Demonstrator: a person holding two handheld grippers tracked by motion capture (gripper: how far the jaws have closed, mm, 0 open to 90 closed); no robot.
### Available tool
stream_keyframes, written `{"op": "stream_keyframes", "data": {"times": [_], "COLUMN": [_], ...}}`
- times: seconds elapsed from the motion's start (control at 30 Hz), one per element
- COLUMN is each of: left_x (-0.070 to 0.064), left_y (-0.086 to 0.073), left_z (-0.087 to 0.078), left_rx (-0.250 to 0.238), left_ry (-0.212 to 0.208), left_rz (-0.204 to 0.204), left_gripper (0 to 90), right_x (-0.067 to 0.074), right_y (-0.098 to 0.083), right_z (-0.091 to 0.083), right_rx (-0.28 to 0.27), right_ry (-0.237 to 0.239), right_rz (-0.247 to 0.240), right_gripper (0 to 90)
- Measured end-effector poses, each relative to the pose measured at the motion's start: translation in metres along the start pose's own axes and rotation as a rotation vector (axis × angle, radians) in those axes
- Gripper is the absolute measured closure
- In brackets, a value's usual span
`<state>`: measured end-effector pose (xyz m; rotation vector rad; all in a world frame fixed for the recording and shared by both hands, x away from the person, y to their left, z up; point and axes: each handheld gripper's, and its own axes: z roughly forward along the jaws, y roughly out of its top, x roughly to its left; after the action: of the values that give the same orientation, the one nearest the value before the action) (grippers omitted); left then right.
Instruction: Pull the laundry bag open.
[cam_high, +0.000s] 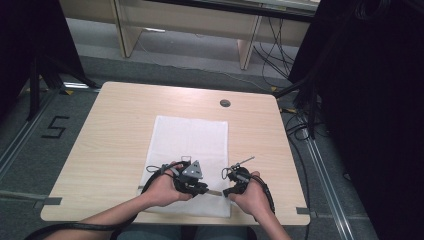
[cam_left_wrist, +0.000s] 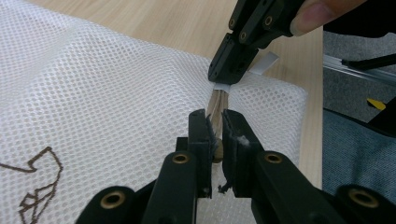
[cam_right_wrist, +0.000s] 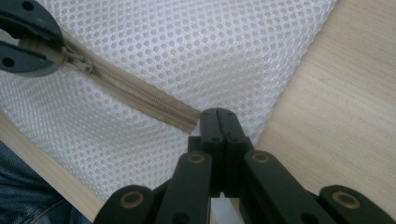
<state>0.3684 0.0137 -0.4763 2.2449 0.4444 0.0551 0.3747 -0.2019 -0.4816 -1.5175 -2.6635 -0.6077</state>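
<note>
A white mesh bag (cam_high: 190, 140) lies flat on the table, with a tan zipper (cam_right_wrist: 140, 93) along its near edge. My left gripper (cam_left_wrist: 214, 119) is shut on the zipper pull (cam_right_wrist: 77, 60); in the high view it (cam_high: 204, 189) sits at the bag's near edge. My right gripper (cam_right_wrist: 218, 116) is shut on the zipper's end at the bag's corner, where a white tag (cam_left_wrist: 266, 63) sticks out behind its jaws. In the high view it (cam_high: 227, 191) faces the left gripper a short way off. The zipper between them is closed.
The wooden table (cam_high: 115, 130) has a round cable hole (cam_high: 225, 103) at the back. The bag's near edge lies close to the table's front edge. A brown printed logo (cam_left_wrist: 37, 186) marks the mesh. Desk legs and cables stand on the floor beyond.
</note>
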Motion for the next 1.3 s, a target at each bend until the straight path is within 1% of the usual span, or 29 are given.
{"op": "stream_keyframes", "data": {"times": [0.03,0.07,0.1,0.17,0.23,0.27,0.4,0.43,0.47,0.63,0.67,0.77,1.0,1.07,1.1,1.13,1.17,1.2,1.3], "left_x": [0.002,0.0,0.0,0.003,0.002,0.001,0.001,0.003,0.002,0.002,0.003,0.003,0.003,0.004,0.004,0.005,0.006,0.005,0.005], "left_y": [0.0,-0.001,-0.002,-0.004,-0.004,-0.004,-0.004,-0.003,-0.003,-0.005,-0.006,-0.006,-0.006,-0.006,-0.006,-0.006,-0.006,-0.006,-0.006], "left_z": [0.0,-0.001,-0.002,-0.004,-0.004,-0.003,-0.005,-0.005,-0.006,-0.007,-0.008,-0.01,-0.01,-0.011,-0.011,-0.012,-0.012,-0.012,-0.012], "left_rx": [-0.004,-0.01,-0.004,-0.009,-0.004,-0.011,-0.01,-0.013,-0.014,-0.003,-0.01,-0.011,-0.007,-0.009,-0.005,-0.009,-0.012,-0.007,-0.006], "left_ry": [-0.003,-0.003,-0.002,-0.007,-0.001,-0.003,-0.002,-0.002,-0.002,0.003,-0.004,-0.001,-0.003,0.002,0.003,0.004,-0.006,0.003,-0.003], "left_rz": [0.018,-0.002,0.0,0.005,0.007,-0.009,-0.006,0.013,-0.007,0.003,0.003,-0.012,-0.006,0.004,-0.008,-0.001,0.001,-0.008,0.013], "left_gripper": [81.9,82.0,82.0,81.9,81.9,82.0,81.9,81.9,82.0,81.9,81.9,81.9,81.9,82.0,82.0,82.0,82.0,82.0,81.9], "right_x": [0.0,0.0,0.0,0.0,0.0,0.0,0.0,0.0,0.0,0.0,0.0,0.0,0.0,0.0,0.0,0.0,0.0,0.0,0.0], "right_y": [0.0,0.0,0.0,0.0,0.0,0.0,0.0,0.0,0.0,0.0,0.0,0.0,0.0,0.0,0.0,0.0,0.0,0.0,0.0], "right_z": [0.0,0.0,0.0,0.0,0.0,0.0,0.0,0.0,0.0,0.0,0.0,0.0,0.0,0.0,0.0,0.0,0.0,0.0,0.0], "right_rx": [0.0,0.0,0.001,0.0,0.004,0.004,0.0,0.003,0.003,0.003,0.003,0.003,0.004,0.0,0.002,0.004,0.003,0.004,0.003], "right_ry": [0.0,0.0,0.0,0.001,-0.001,-0.002,0.0,-0.004,-0.004,0.0,0.001,-0.002,-0.002,-0.003,-0.002,-0.001,0.0,-0.001,0.0], "right_rz": [0.0,0.001,0.001,0.0,-0.003,-0.001,-0.003,-0.001,-0.002,0.002,0.002,0.001,0.001,0.001,0.001,0.004,0.004,0.004,0.003], "right_gripper": [90.0,90.0,90.0,90.0,90.0,90.0,90.0,90.0,90.0,90.0,90.0,90.0,90.0,90.0,90.0,90.0,90.0,90.0,90.0]}}
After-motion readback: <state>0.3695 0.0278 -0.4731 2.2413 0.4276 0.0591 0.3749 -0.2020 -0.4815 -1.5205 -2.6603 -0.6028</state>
